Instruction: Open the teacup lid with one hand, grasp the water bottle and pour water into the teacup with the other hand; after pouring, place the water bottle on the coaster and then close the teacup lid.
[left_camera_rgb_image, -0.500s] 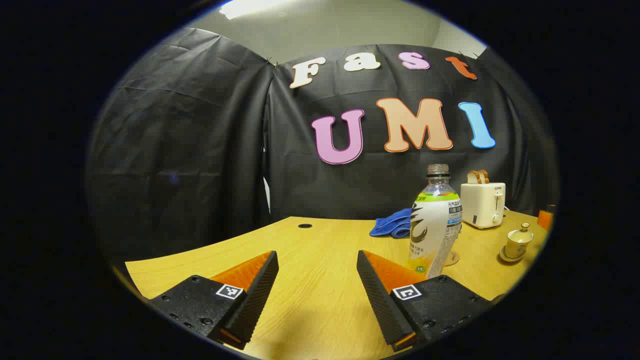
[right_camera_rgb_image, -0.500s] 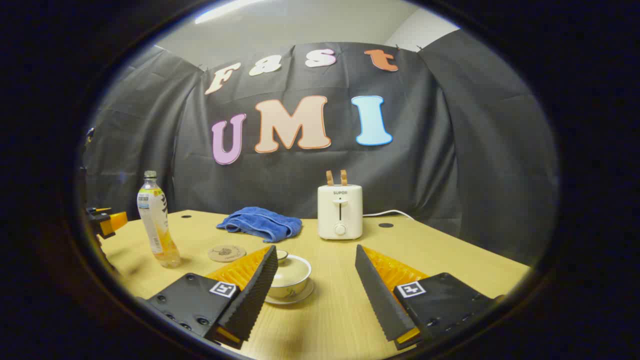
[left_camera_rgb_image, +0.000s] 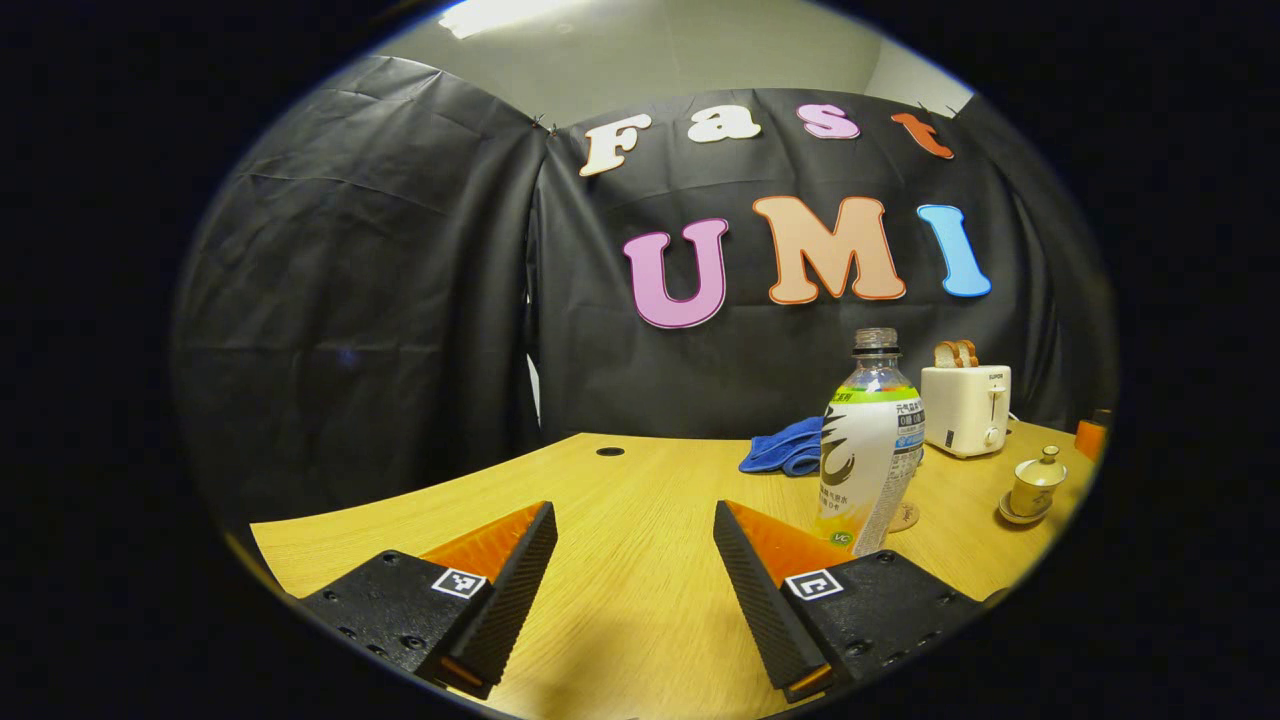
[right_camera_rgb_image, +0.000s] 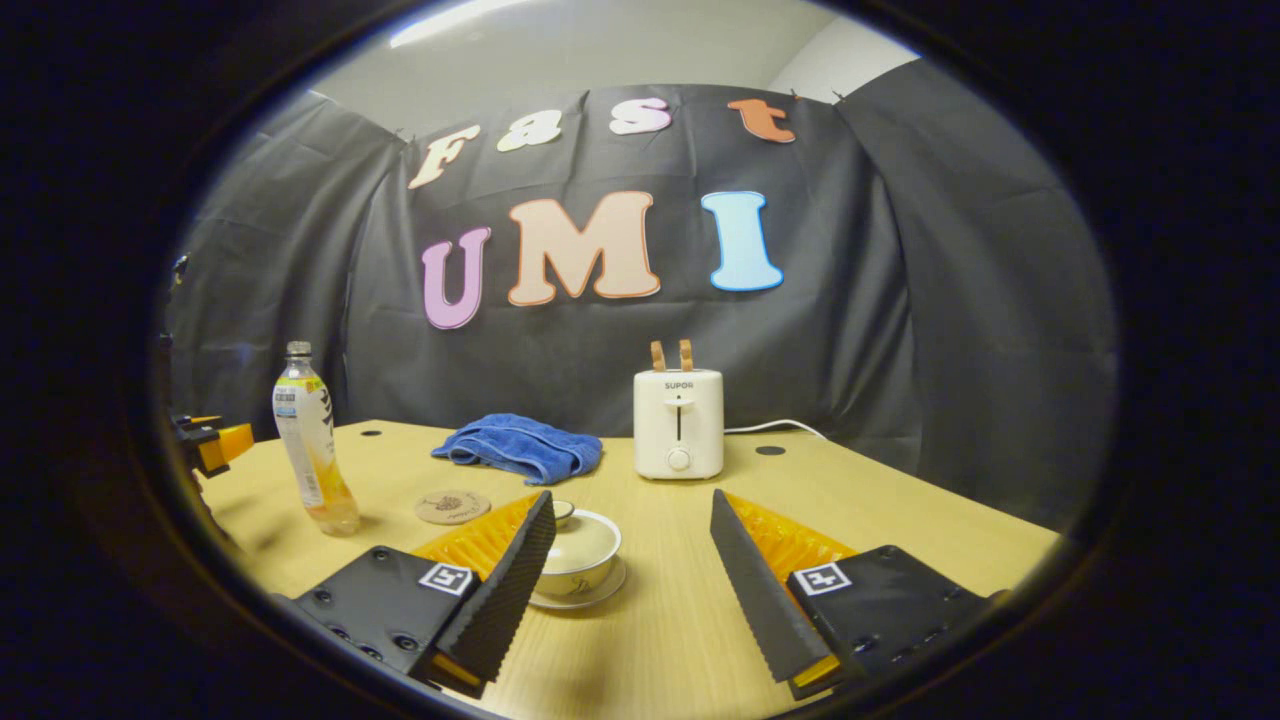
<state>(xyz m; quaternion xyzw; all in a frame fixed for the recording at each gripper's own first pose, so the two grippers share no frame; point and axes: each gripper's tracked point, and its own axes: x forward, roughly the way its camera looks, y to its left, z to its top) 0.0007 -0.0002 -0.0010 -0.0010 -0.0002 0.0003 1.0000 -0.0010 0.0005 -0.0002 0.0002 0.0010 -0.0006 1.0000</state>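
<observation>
left gripper view is showing the left hand-held gripper (left_camera_rgb_image: 633, 560) hanging low over the table (left_camera_rgb_image: 640, 490), fingers standing wide apart and gripping nothing. water bottle (left_camera_rgb_image: 868, 450) is standing upright ahead and off to its right, uncapped by the look of it, just beside the coaster (left_camera_rgb_image: 905, 517). teacup (left_camera_rgb_image: 1035, 487) is sitting well beyond, lid on.

right gripper view is showing the right hand-held gripper (right_camera_rgb_image: 630, 565) also spread apart and empty, with the teacup (right_camera_rgb_image: 578, 555) just ahead, sitting on its saucer, partly behind one finger. lid (right_camera_rgb_image: 578, 535) is lying seated, knob barely peeking. coaster (right_camera_rgb_image: 452, 506) is lying between cup and water bottle (right_camera_rgb_image: 312, 455). blue towel (right_camera_rgb_image: 520, 447) and toaster (right_camera_rgb_image: 678, 420) are standing farther back.

nothing started yet, judging by this. risks: the knob is looking small, so fingers closing off-centre are likely skidding off or dragging cup and saucer. bottle is tall, narrow; a sideways nudge from an approaching finger is likely tipping it and spilling over the table.
</observation>
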